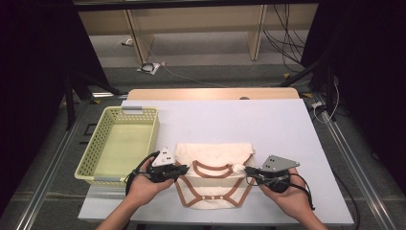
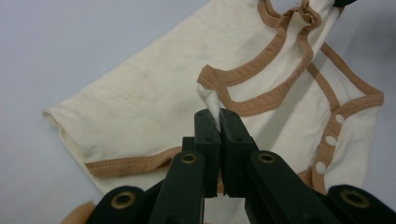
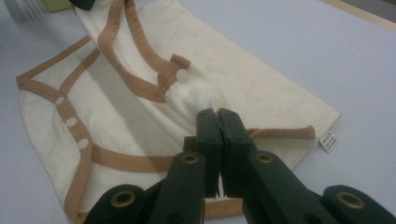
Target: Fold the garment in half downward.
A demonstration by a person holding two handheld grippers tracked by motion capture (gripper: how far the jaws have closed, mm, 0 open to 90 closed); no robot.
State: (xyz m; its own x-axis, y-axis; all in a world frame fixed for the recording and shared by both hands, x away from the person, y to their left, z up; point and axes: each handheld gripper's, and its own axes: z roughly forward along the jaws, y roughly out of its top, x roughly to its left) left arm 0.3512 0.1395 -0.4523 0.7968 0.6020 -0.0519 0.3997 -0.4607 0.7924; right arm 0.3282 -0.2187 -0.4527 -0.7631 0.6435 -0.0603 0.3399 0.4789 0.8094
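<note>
Left gripper point(image 2: 218, 122) jaws clenched on a pinch of cream fabric at the bodysuit point(image 1: 214, 177) edge, just beside the brown neckline trim. Right gripper point(image 3: 217, 122) jaws likewise clamped on a bunched fold of the same bodysuit, just beside a white snap point(image 3: 182, 75) on the trim. In the high view the left gripper point(image 1: 184, 169) sits at the garment's left side and the right gripper point(image 1: 248, 171) at its right side, one hand behind each.

Bodysuit lies flat on the tabletop point(image 1: 268, 124), cream with brown binding, row of snaps point(image 1: 211, 197) along the near edge. Small white label point(image 3: 328, 141) sticks out of a side seam onto the surface.

Tabletop around the bodysuit: pale lavender-grey sheet, matte, bare beyond the garment toward the far edge. A strip of light wood point(image 1: 210, 93) shows past the sheet's far edge. Left of the bodysuit, just beside it, a pale green perforated basket point(image 1: 96, 148), nothing visible inside.

Beyond the tabletop, far from the bodysuit: grey floor, light wooden furniture legs point(image 1: 256, 31), a loose cable with a small packet point(image 1: 151, 67) on the floor, more black cables point(image 1: 287, 43) hanging at right. Black curtains point(image 1: 33, 72) close both sides. Metal rails point(image 1: 52, 167) run along the tabletop's left and right flanks.
</note>
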